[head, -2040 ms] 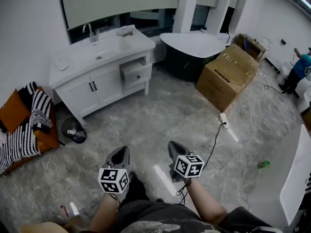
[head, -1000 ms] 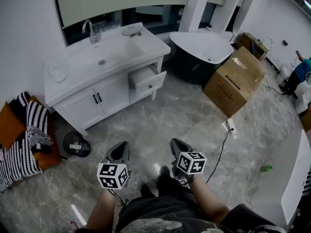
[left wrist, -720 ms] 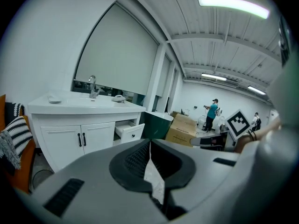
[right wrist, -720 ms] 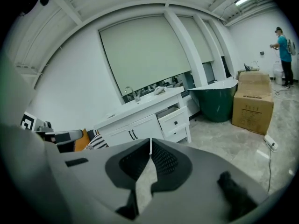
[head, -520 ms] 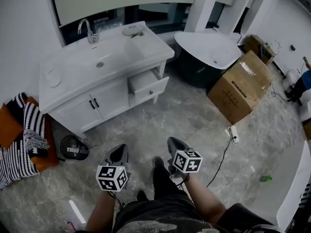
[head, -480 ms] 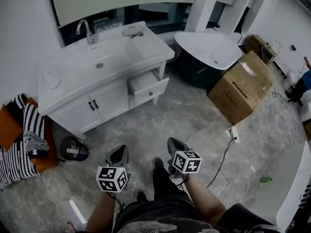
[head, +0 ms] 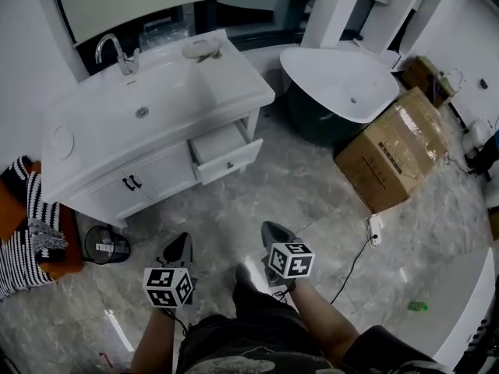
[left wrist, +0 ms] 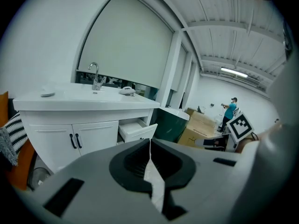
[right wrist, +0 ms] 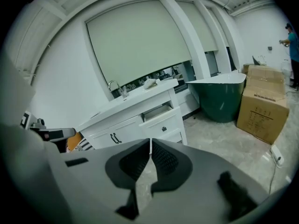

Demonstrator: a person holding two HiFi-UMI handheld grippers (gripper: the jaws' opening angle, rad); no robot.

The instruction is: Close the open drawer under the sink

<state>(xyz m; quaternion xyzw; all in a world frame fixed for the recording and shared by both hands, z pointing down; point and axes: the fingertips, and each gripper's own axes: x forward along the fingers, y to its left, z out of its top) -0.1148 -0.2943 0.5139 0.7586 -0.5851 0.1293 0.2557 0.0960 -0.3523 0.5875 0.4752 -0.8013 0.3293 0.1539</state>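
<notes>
Since a second ago the sink cabinet [head: 148, 179] has come nearer, because the person walks toward it. Its drawer [head: 226, 151] stands pulled out at the right side, well apart from both tools. Left hand-held gripper [head: 182, 241] and right hand-held gripper [head: 270, 230] are carried low, jaws together on nothing, probably ready to push.

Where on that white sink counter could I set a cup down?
Bare: the counter at its right end, between basin and edge. Crowded: the back rim, with faucet and small dish; a round disc sits far left.
</notes>
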